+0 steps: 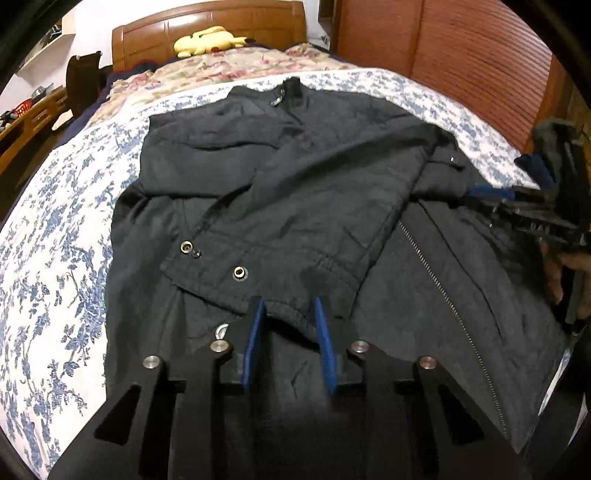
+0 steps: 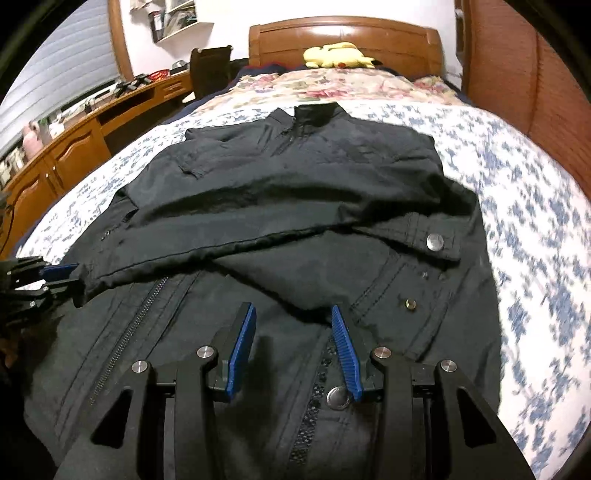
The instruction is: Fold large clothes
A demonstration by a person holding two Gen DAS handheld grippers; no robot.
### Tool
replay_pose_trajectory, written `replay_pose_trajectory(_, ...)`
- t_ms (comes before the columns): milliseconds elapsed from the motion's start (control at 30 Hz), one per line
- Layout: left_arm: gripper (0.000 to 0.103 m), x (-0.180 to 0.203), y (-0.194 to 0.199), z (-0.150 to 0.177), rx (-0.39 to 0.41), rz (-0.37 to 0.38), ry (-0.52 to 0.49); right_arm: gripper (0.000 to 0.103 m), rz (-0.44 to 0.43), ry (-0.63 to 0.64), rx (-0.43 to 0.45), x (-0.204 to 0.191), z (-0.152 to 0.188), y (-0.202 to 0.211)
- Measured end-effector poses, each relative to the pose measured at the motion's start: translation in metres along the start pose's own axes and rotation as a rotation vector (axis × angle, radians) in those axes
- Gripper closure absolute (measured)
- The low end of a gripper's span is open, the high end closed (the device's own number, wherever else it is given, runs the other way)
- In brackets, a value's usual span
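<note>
From our left gripper's (image 1: 288, 310) camera, we see a black jacket (image 1: 295, 184) spread across a bed (image 1: 55, 229) with a blue-and-white floral sheet. The jacket lies with its collar (image 1: 291, 90) pointing away from us, toward a wooden headboard (image 1: 207, 33), and one sleeve (image 1: 280, 221) is folded across its front. Our blue-padded jaws stand a little apart, with the sleeve's cuff edge lying between the tips; we cannot tell whether the pads press on it. A zipper (image 1: 436, 280) runs diagonally at right. At the far right edge our right gripper (image 1: 491, 192) reaches in low over the jacket's side, a hand (image 1: 557, 269) behind it. A yellow plush toy (image 1: 207, 40) sits by the headboard, on a flowered quilt (image 1: 236, 66).

From our right gripper's (image 2: 291, 314) camera, the same jacket (image 2: 295, 192) fills the middle of the bed (image 2: 535, 221), collar (image 2: 317, 110) away from us. Our jaws stand apart above the jacket's lower front, with dark cloth beneath them and nothing gripped. A metal snap (image 2: 338, 398) shows just between the finger bases, and another snap (image 2: 435, 242) sits on a flap to the right. At the left edge our left gripper (image 2: 70, 277) meets the end of the folded sleeve (image 2: 258, 236). A wooden desk (image 2: 74, 147) runs along the left wall, and the plush toy (image 2: 340, 55) rests by the headboard (image 2: 343, 33).
</note>
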State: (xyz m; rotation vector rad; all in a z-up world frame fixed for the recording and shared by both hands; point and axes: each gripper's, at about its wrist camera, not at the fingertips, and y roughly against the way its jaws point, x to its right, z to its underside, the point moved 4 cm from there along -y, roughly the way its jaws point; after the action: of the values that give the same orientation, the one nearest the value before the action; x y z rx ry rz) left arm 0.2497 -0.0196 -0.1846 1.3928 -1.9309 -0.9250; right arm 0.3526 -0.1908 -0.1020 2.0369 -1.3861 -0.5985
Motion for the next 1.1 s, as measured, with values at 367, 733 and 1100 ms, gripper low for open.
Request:
replay_pose_trajectory(367, 0.097, -0.002, 0.050, -0.015, 0.114, 0.032, -0.010, 0.059, 0.096, 0.031, -0.017, 0.048, -0.024, -0.006)
replay_pose_trajectory(733, 0.097, -0.017, 0.054, -0.018, 0.144, 0.041, 0.032, 0.059, 0.021, 0.010, 0.014, 0.047, -0.093, -0.054)
replay_pose_trajectory(1100, 0.082, -0.030, 0.061, -0.017, 0.156, 0.035, 0.025, 0.059, 0.037, 0.079, -0.214, 0.049, -0.060, -0.099)
